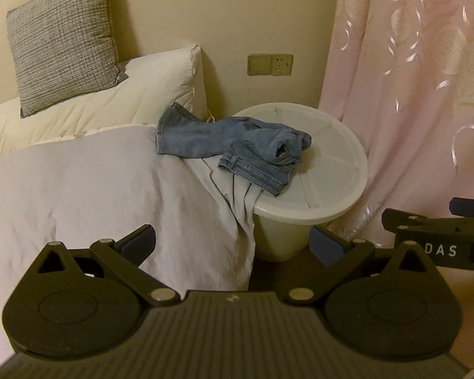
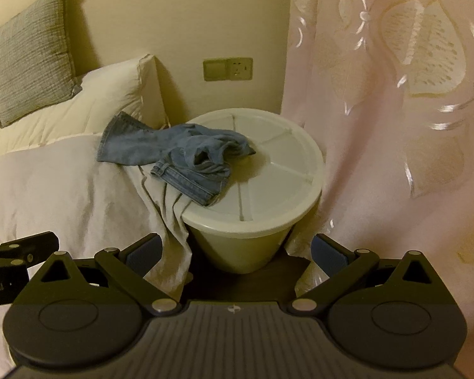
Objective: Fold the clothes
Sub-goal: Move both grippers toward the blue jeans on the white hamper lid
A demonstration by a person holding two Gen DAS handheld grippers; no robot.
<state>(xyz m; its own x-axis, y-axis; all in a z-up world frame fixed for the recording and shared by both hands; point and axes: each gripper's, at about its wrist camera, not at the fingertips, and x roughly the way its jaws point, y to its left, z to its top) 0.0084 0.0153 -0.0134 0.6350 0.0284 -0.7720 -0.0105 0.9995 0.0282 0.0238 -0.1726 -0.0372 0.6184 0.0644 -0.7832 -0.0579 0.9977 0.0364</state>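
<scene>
Left wrist view
Left claw (image 1: 232, 246): we see it spread wide, released, nothing between its fingers; blue pads face inward.
Jeans (image 1: 233, 148): crumpled denim ahead of the left claw and well apart from it, one leg lying on the bed, the bunched waist end resting on the white round lid.
White bin (image 1: 325, 170): round, lidded, straight ahead and slightly right of the left claw, standing beside the bed; its lid carries part of the jeans.
Bed cover (image 1: 94, 195): pale grey, ahead-left of the left claw, its edge draping down against the bin.
Pillows: a cream pillow (image 1: 161, 85) and a grey woven cushion (image 1: 63, 38) far ahead-left, against the wall.
Wall socket (image 1: 270, 64): far ahead, above the bin.
Curtain (image 1: 410, 94): pink, patterned, to the right.
Right claw (image 1: 439, 221): we see part of it at the right edge; from here we cannot tell its spread.

Right wrist view
Right claw (image 2: 237, 249): fingers wide apart, released, empty.
Jeans (image 2: 180, 154): ahead and slightly left of the right claw, not touched, straddling bed cover (image 2: 63, 189) and bin lid.
White bin (image 2: 268, 183): directly ahead of the right claw.
Curtain (image 2: 395, 94): ahead-right, touching the bin's far side.
Left claw (image 2: 22, 246): a dark piece at the left edge.
</scene>
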